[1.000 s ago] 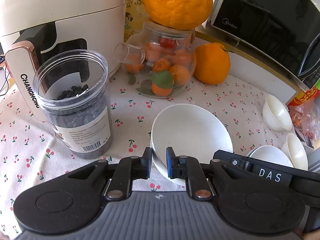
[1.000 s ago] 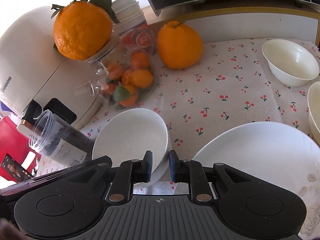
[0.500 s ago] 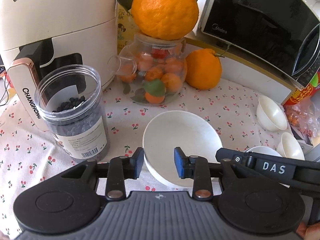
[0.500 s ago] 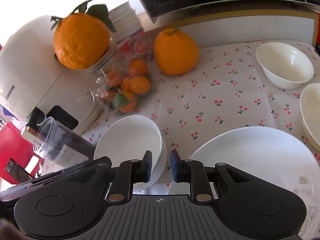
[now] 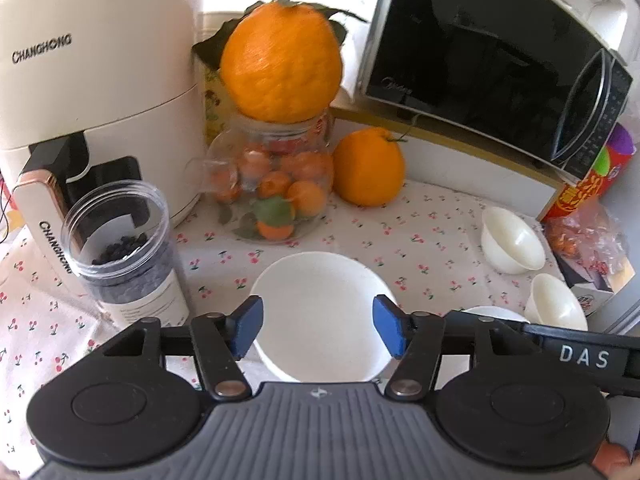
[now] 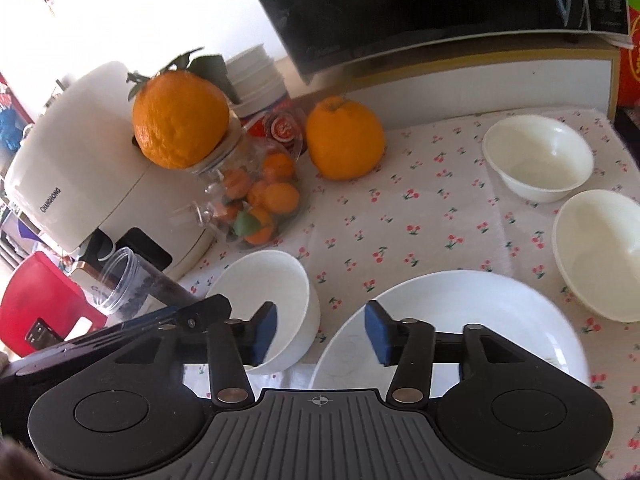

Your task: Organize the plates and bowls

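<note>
Both claws' jaws opening, left claw (image 5: 318, 330) over white bowl (image 5: 320, 312).

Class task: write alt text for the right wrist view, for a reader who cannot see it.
The right gripper, jaws opening and holding nothing, hangs over a cherry-print cloth between a white bowl and a large white plate.

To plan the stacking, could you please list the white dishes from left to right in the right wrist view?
Deep white bowl → large flat white plate → round cream bowl farther back → cream bowl at the right edge.
</note>
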`<state>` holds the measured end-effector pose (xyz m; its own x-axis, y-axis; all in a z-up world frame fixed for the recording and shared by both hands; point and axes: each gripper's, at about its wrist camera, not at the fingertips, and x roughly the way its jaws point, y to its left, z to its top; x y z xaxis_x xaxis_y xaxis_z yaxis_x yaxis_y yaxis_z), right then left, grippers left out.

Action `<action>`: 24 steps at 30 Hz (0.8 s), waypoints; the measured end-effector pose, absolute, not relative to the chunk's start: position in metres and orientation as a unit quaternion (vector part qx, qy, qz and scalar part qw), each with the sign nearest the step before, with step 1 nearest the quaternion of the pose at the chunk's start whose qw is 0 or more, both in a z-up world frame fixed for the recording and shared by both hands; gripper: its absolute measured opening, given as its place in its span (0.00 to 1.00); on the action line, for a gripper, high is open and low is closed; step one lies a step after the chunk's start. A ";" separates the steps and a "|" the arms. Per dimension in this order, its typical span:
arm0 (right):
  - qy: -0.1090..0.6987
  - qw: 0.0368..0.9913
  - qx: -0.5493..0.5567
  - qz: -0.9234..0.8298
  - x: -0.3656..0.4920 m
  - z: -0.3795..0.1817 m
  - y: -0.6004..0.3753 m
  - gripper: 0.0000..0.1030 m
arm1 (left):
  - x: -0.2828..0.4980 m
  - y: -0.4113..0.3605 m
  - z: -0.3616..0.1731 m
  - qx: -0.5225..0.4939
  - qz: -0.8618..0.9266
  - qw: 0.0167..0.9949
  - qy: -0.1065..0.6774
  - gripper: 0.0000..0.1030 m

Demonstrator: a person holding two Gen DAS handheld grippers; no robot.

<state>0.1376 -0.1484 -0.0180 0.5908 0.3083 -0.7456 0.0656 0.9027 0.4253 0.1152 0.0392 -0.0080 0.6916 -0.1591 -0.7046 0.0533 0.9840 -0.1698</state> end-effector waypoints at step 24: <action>0.412 0.883 0.221 -0.045 0.094 -0.016 -0.274 0.77 | 0.124 -0.060 -0.002 -0.043 -0.162 0.918 0.359 0.84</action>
